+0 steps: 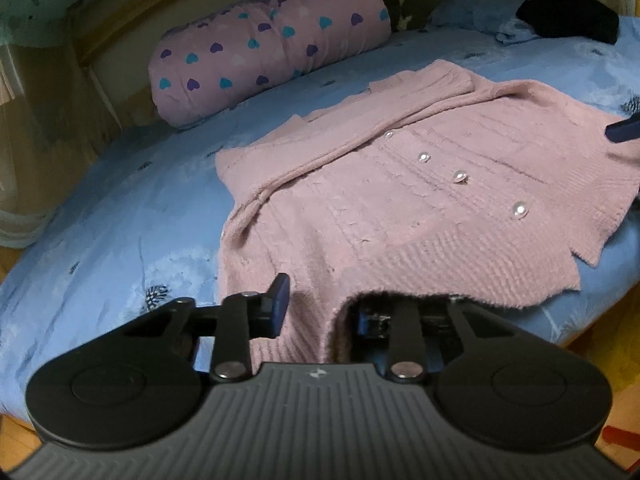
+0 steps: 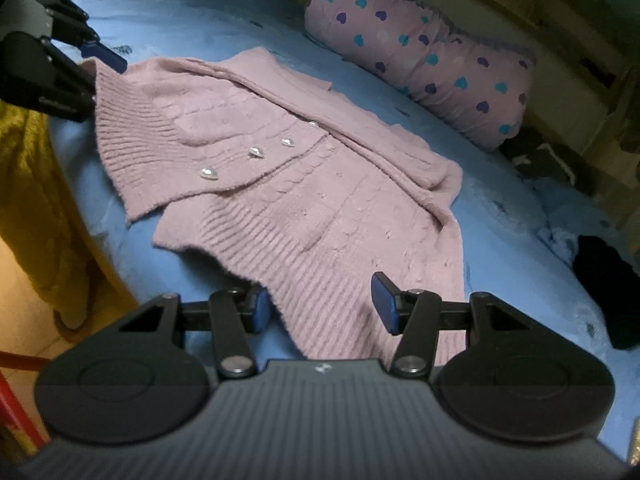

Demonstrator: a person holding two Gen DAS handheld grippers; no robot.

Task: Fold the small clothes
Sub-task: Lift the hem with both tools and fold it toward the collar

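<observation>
— Where was the pink cardigan (image 1: 400,208)?

— Spread on the blue bed sheet (image 1: 120,216), hem toward both grippers.

— Had the left gripper (image 1: 316,312) gripped it?

— Hem lay between its fingers, hiding the right one; whether they pinched, I couldn't tell.

— The right gripper (image 2: 320,306)?

— Parted, straddling the hem, pads clear of it.

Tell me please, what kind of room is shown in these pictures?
Most likely a bedroom. A pink cardigan lies spread on a bed with a blue sheet, and a rolled pink quilt with hearts rests at the far side against a wooden frame.
</observation>
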